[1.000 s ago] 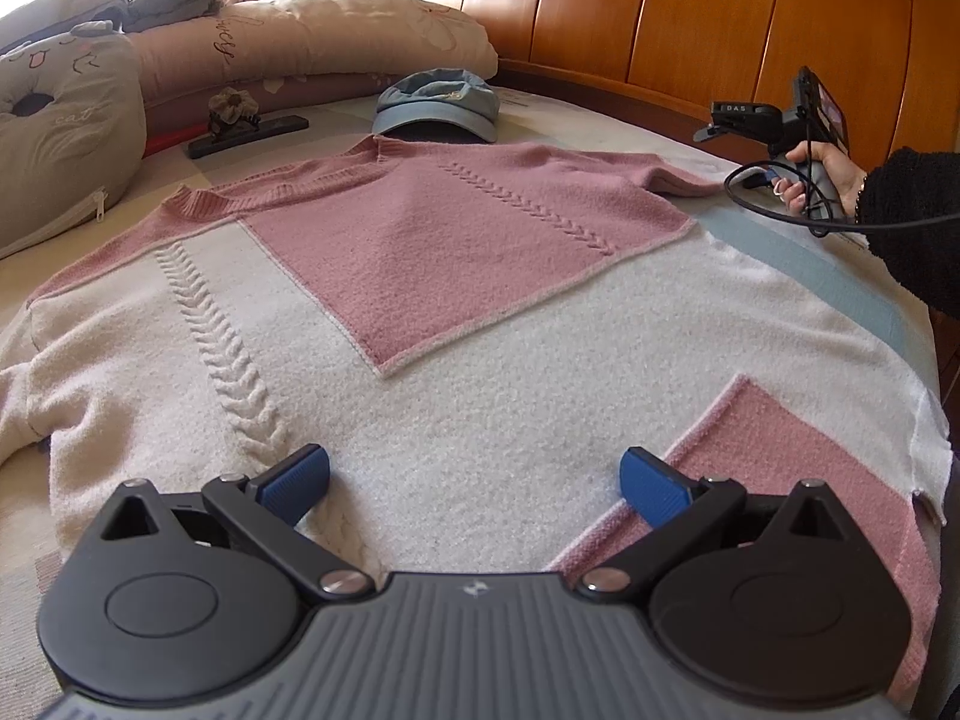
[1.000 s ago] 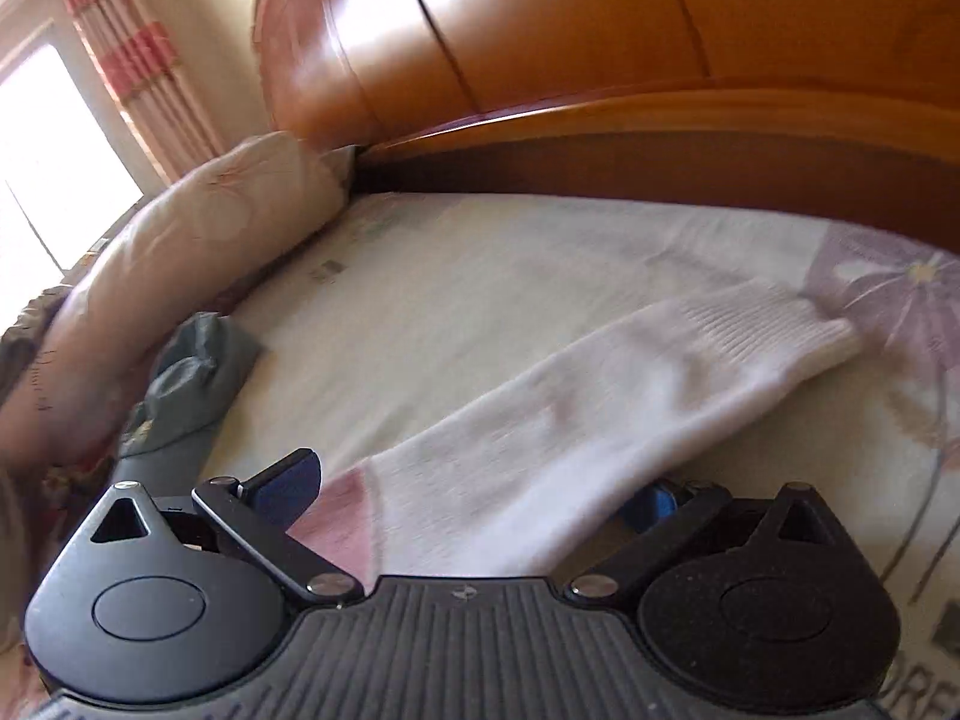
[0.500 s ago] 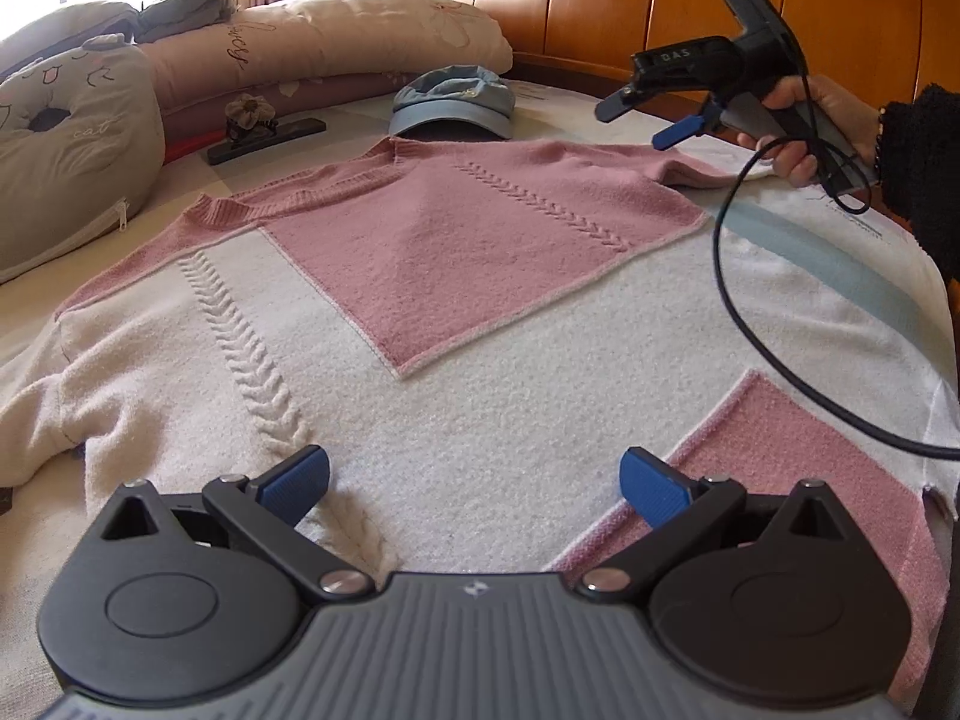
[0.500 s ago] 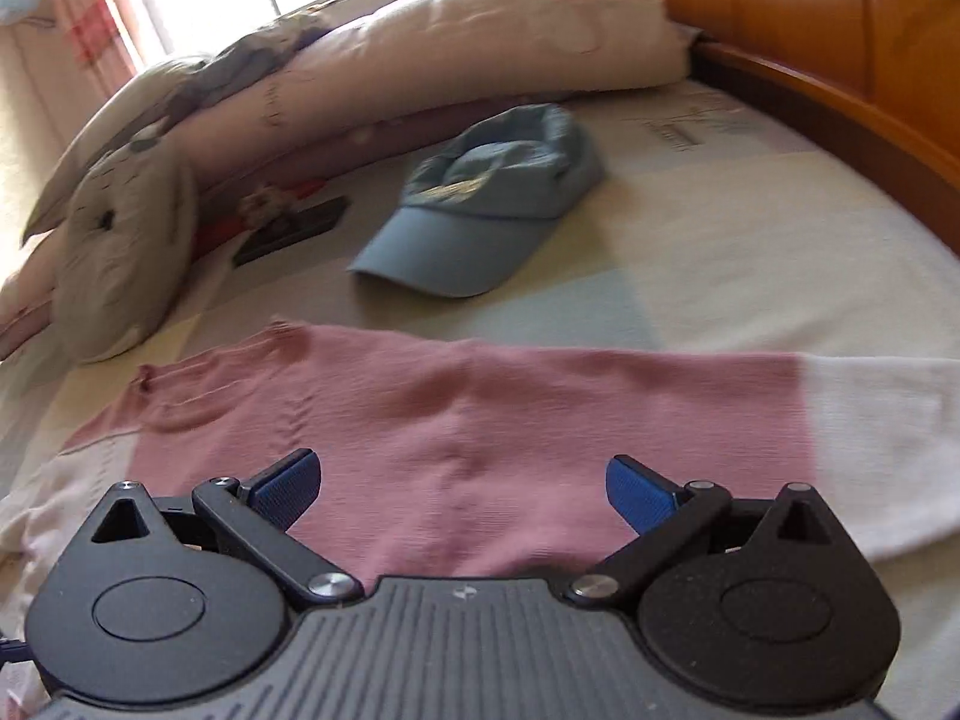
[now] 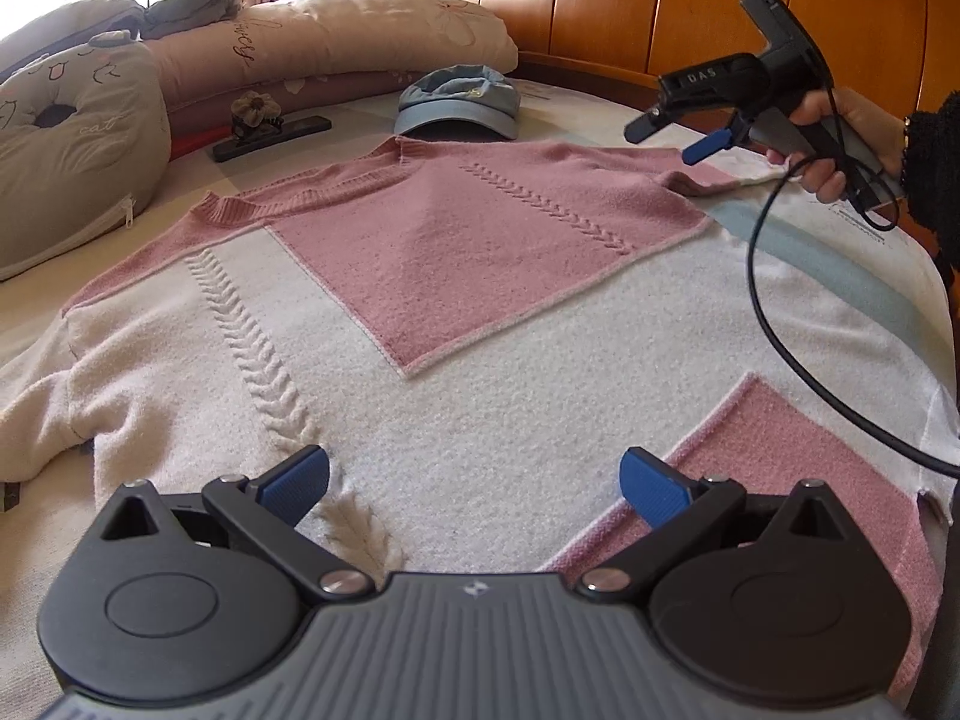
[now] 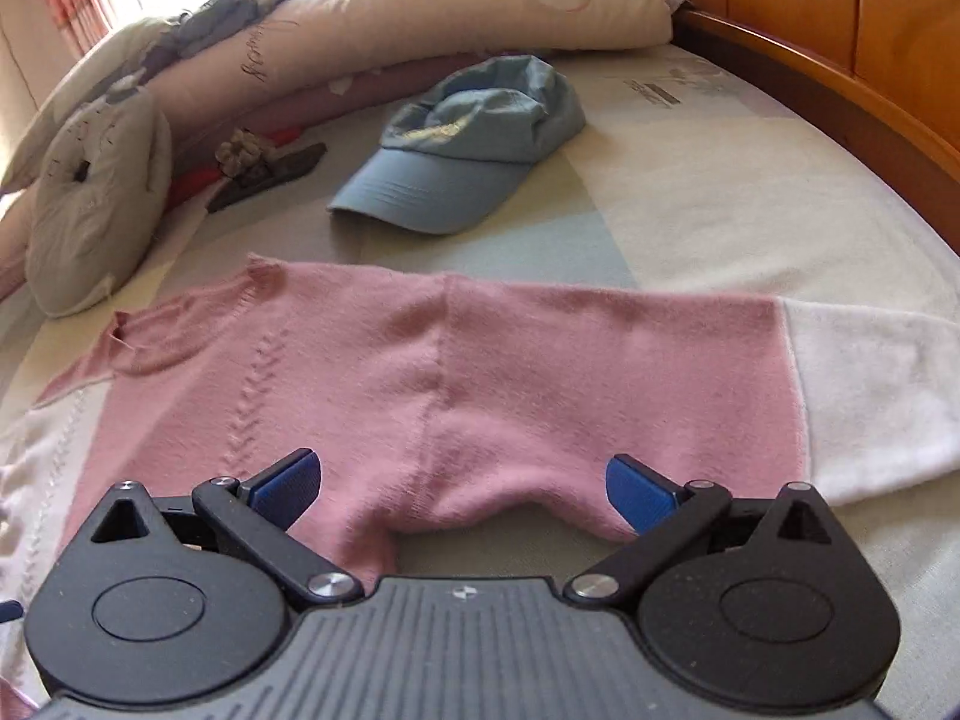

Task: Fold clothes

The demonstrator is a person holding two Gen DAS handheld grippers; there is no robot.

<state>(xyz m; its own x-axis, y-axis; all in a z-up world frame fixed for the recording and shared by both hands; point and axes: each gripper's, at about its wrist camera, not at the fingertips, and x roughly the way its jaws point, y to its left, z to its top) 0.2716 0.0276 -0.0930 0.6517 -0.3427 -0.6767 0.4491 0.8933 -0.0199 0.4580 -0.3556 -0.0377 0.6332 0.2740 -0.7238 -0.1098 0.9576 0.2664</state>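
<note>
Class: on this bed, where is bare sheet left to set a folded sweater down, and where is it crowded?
Bare sheet lies between the blue cap, the headboard rail and the sweater. Crowded: pillows, a grey cushion and a dark clip line the far left.

One sweater [image 5: 456,324] lies on the bed. One cap [image 5: 459,105]. Two grippers, the left [image 5: 474,483] and the right [image 6: 462,480]. One hair clip [image 5: 264,120] (a fabric flower on top). Three cushions or pillows show clearly: one grey [image 5: 72,144], two long ones [image 5: 360,36] stacked.
</note>
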